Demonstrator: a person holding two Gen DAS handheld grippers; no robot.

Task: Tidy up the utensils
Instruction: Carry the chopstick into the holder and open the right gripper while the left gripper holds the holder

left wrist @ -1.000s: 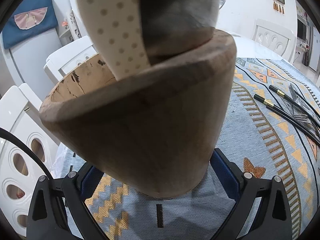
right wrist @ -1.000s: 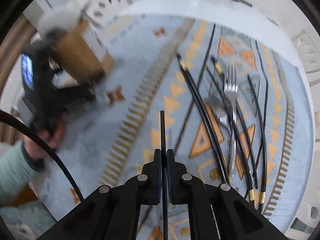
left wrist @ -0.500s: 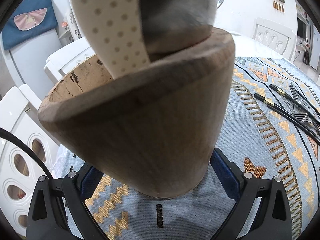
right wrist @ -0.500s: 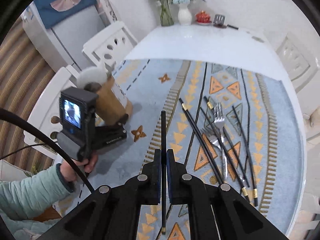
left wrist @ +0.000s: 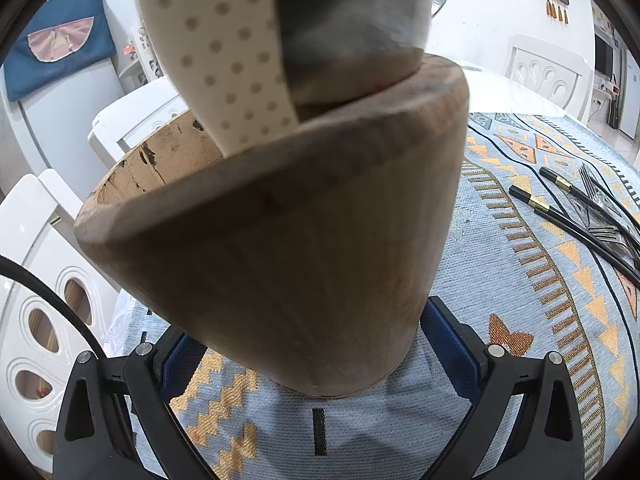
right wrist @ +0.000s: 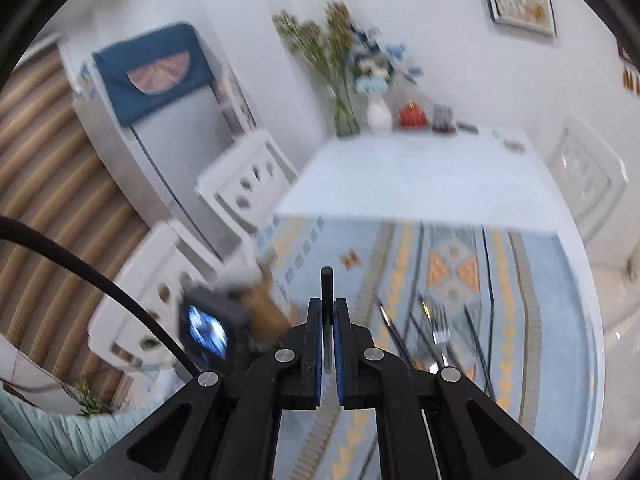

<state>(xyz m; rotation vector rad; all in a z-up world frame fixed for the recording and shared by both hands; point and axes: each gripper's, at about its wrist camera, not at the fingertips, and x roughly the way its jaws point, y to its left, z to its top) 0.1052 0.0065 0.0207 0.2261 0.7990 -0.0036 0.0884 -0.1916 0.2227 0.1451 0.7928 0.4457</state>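
A wooden utensil holder (left wrist: 280, 248) fills the left wrist view, standing on the patterned mat (left wrist: 520, 280). My left gripper (left wrist: 316, 344) is shut on its base, blue pads against both sides. A white dotted and grey object (left wrist: 224, 48) sticks out of its top. My right gripper (right wrist: 328, 312) is shut on a black chopstick (right wrist: 327, 284), held high above the mat. In the blurred right wrist view the holder (right wrist: 266, 304) shows low on the left. More black chopsticks (left wrist: 560, 216) and forks (left wrist: 600, 224) lie on the mat at right.
White chairs (right wrist: 240, 184) stand along the table's left side. Vases with flowers (right wrist: 376, 112) and small items sit at the white table's far end (right wrist: 420, 168). A person's pale green sleeve (right wrist: 52, 440) is at the lower left.
The right gripper has risen with the chopstick and tilted upward, so the wall and table's far end now show. The left gripper and the holder have not moved.
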